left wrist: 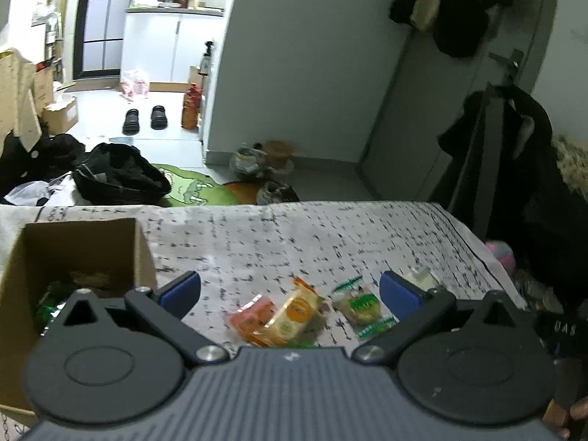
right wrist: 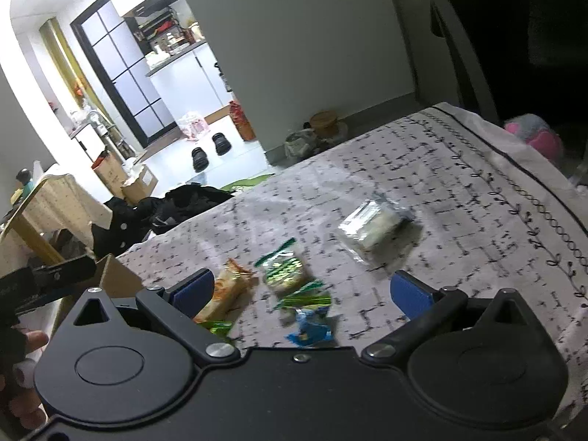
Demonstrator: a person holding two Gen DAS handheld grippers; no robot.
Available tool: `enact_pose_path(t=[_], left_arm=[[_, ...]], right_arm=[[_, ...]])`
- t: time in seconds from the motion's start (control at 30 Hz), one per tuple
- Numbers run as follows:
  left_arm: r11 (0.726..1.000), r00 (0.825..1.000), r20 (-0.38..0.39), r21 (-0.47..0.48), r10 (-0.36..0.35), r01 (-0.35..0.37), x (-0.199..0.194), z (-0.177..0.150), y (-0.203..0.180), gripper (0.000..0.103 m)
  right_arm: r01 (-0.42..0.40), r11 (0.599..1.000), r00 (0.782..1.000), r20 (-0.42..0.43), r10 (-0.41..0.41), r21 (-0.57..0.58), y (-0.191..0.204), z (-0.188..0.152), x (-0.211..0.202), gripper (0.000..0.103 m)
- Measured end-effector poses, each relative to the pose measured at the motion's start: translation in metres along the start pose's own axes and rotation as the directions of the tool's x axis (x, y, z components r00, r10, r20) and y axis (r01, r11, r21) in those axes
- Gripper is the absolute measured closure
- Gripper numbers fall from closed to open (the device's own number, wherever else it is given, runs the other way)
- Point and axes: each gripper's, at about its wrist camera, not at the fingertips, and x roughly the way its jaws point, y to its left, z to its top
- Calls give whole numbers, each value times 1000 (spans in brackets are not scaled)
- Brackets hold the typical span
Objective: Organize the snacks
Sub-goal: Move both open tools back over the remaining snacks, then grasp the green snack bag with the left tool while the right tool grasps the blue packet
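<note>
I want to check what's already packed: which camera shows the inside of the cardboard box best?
The left wrist view: the cardboard box is open toward the camera, with green wrappers visible inside. The right wrist view catches only a corner of the box, nothing of its contents.

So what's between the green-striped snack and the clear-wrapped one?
Only bare patterned cloth between the green-striped snack and the clear-wrapped snack, clearest in the right wrist view.

Right gripper (right wrist: pixel 299 290) is hanging over the tabletop (right wrist: pixel 459 183) with its blue-padded jaws wide apart and nothing between them. Under it there's a little cluster: an orange snack pack (right wrist: pixel 229 290), a green-striped one (right wrist: pixel 286 273) just beside it, and a small blue wrapper (right wrist: pixel 312 327) closest to the camera. A clear-wrapped pale snack (right wrist: pixel 375 228) sits apart, further out. Cardboard box corner (right wrist: pixel 114 275) pokes in at left.
</note>
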Motion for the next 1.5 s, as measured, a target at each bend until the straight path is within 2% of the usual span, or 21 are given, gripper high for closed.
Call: enact_pose_path(t=[0.17, 0.4, 0.6, 0.8, 0.93, 1.07, 1.2, 1.23, 1.3, 1.4, 1.43, 1.5], left_arm=[[999, 999, -40, 26, -28, 29, 10, -7, -14, 0], [996, 988, -143, 57, -56, 65, 34, -25, -30, 0], [998, 982, -183, 49, -37, 47, 52, -37, -32, 6], [998, 970, -240, 23, -43, 50, 72, -50, -33, 21], [1000, 960, -279, 1, -17, 18, 87, -58, -29, 33], [999, 955, -297, -33, -7, -3, 101, -64, -24, 40], [999, 951, -310, -47, 12, -28, 114, -69, -22, 44], [998, 950, -312, -50, 17, -34, 117, -71, -22, 47], [997, 949, -316, -65, 22, -44, 121, -74, -20, 52], [997, 950, -308, -52, 41, -60, 121, -75, -19, 67], [997, 948, -314, -40, 53, -69, 122, -74, -19, 75], [997, 947, -317, -49, 47, -66, 121, -73, -17, 76]], right_arm=[[-5, 1000, 999, -33, 6, 18, -15, 1, 5, 0], [-4, 999, 998, -62, 6, 33, -28, -3, 15, 0], [-45, 998, 992, -113, 48, 36, -31, -7, 27, 4], [-68, 997, 986, -149, 70, 24, -26, -14, 42, 5], [-53, 998, 985, -165, 60, 45, -27, -17, 54, 5], [-59, 997, 979, -190, 69, 59, -26, -21, 65, 5], [-26, 1000, 982, -186, 25, 0, -18, -22, 71, 6], [-30, 1000, 981, -191, 29, 0, -17, -23, 74, 7], [-40, 999, 975, -217, 43, 20, -18, -24, 81, 15], [-43, 999, 971, -235, 49, 28, -16, -26, 88, 25], [-43, 999, 970, -236, 48, 25, -14, -28, 89, 26], [-42, 999, 970, -240, 47, 27, -11, -29, 93, 30]])
